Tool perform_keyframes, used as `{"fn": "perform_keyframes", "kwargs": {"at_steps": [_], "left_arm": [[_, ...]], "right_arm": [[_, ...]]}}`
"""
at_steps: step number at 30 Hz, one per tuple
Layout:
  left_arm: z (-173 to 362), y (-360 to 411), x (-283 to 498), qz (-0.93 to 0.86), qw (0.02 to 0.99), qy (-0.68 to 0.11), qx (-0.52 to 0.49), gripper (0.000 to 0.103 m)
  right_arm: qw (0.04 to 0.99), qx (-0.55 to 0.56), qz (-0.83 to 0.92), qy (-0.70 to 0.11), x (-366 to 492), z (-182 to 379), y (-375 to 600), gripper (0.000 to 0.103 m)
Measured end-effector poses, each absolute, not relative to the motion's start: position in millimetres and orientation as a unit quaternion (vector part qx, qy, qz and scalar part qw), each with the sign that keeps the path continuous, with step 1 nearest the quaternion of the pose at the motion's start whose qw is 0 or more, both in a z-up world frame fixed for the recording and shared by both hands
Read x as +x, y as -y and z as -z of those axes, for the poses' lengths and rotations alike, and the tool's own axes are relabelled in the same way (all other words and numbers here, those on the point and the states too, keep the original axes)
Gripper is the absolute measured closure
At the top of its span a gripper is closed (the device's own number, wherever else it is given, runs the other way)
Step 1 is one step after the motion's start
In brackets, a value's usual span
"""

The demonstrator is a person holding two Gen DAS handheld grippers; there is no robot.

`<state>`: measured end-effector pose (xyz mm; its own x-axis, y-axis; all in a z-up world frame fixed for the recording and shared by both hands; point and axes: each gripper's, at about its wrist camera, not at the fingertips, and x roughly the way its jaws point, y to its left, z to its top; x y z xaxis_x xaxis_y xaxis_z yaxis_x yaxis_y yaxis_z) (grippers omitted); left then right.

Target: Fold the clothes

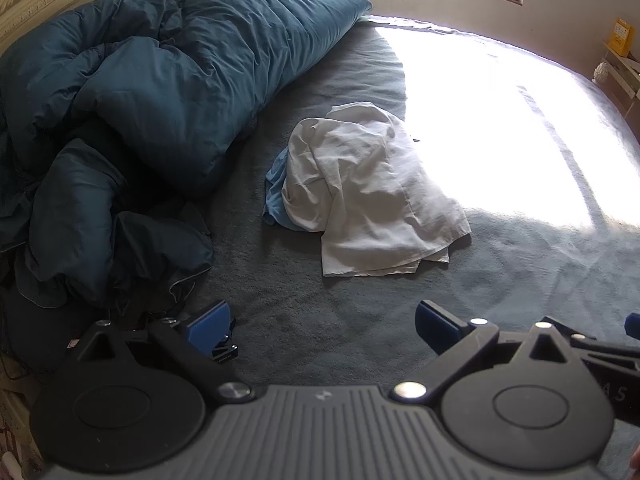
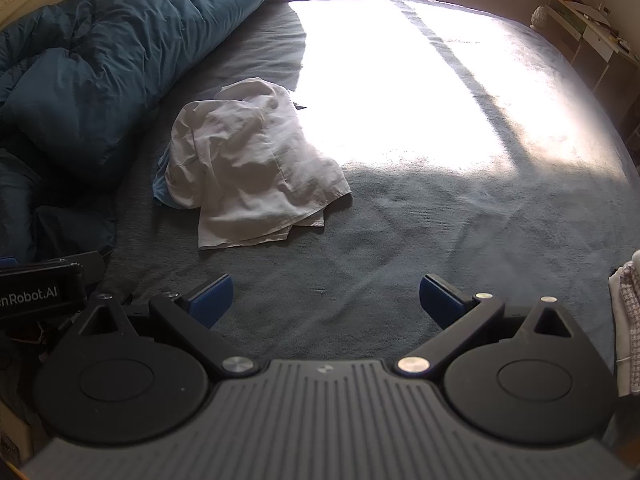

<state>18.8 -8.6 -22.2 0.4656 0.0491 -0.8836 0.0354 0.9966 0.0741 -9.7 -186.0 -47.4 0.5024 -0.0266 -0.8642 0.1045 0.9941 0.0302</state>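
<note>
Left claw (image 1: 322, 328) and right claw (image 2: 326, 300) hovered low over bed (image 2: 400, 240), both wide, empty. Crumpled white garment (image 2: 248, 168) lay ahead, apart.

Ahead of my left tool (image 1: 322, 330) and my right tool (image 2: 326, 300), both with fingers spread wide and empty, the bed (image 2: 420, 240) lies bare and flat, so I can pass straight forward. The crumpled white garment (image 2: 248, 168) sits further on, left of centre, with a light blue cloth (image 1: 276, 196) under its left edge. The bunched dark blue duvet (image 1: 160, 92) walls off the whole left side. To the right the sunlit stretch is open up to the shelf (image 2: 592, 36).
</note>
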Motion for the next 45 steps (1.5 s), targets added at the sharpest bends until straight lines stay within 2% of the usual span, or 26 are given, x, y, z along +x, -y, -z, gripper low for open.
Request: {"fn": "perform_keyframes", "kwargs": {"at_steps": [5, 9, 14, 20, 22, 25, 27, 28, 30, 31, 32, 33, 34, 36, 38, 41, 45], "left_arm": [[41, 3, 41, 0.008, 0.861, -0.507, 0.034, 0.0], [71, -3, 72, 0.026, 0.877, -0.48, 0.021, 0.0], [133, -12, 132, 0.035, 0.897, -0.44, -0.013, 0.0], [217, -5, 219, 0.057, 0.909, -0.41, -0.054, 0.001], [244, 3, 251, 0.065, 0.906, -0.415, -0.053, 0.005], [276, 17, 279, 0.057, 0.902, -0.427, -0.025, 0.017], [297, 25, 294, 0.047, 0.898, -0.437, -0.004, 0.033], [306, 27, 300, 0.042, 0.894, -0.446, -0.001, 0.037], [318, 28, 304, 0.03, 0.889, -0.456, -0.004, 0.059], [320, 28, 305, 0.027, 0.889, -0.457, -0.007, 0.067], [322, 28, 305, 0.025, 0.888, -0.458, -0.009, 0.079], [321, 27, 304, 0.03, 0.889, -0.457, -0.013, 0.089], [320, 27, 302, 0.041, 0.89, -0.453, -0.017, 0.092], [315, 28, 297, 0.052, 0.893, -0.447, -0.01, 0.099], [308, 30, 294, 0.064, 0.895, -0.442, -0.003, 0.101], [297, 33, 285, 0.082, 0.898, -0.433, 0.003, 0.101], [283, 36, 270, 0.106, 0.902, -0.419, 0.003, 0.102]], "right_arm": [[0.869, 0.03, 0.037, -0.493, 3, 57, 185, 0.003], [0.888, 0.015, 0.019, -0.459, 21, 72, 191, 0.003], [0.921, -0.016, -0.029, -0.387, 62, 122, 200, 0.003], [0.945, -0.032, -0.061, -0.32, 154, 204, 203, 0.004], [0.948, -0.023, -0.073, -0.31, 185, 229, 204, 0.004], [0.94, -0.005, -0.097, -0.326, 238, 273, 198, 0.005], [0.935, -0.012, -0.111, -0.336, 265, 298, 189, 0.006], [0.933, -0.018, -0.115, -0.342, 277, 309, 184, 0.006], [0.927, -0.016, -0.096, -0.363, 296, 330, 180, 0.008], [0.92, -0.008, -0.092, -0.38, 303, 338, 180, 0.009], [0.913, 0.001, -0.09, -0.397, 308, 344, 181, 0.018], [0.907, 0.009, -0.09, -0.412, 311, 348, 181, 0.035], [0.903, 0.014, -0.092, -0.42, 310, 348, 182, 0.04], [0.9, 0.012, -0.091, -0.426, 305, 344, 181, 0.071], [0.901, 0.001, -0.09, -0.425, 299, 338, 179, 0.092], [0.907, -0.027, -0.087, -0.412, 285, 326, 173, 0.1], [0.913, -0.061, -0.088, -0.394, 266, 310, 166, 0.102]]}}
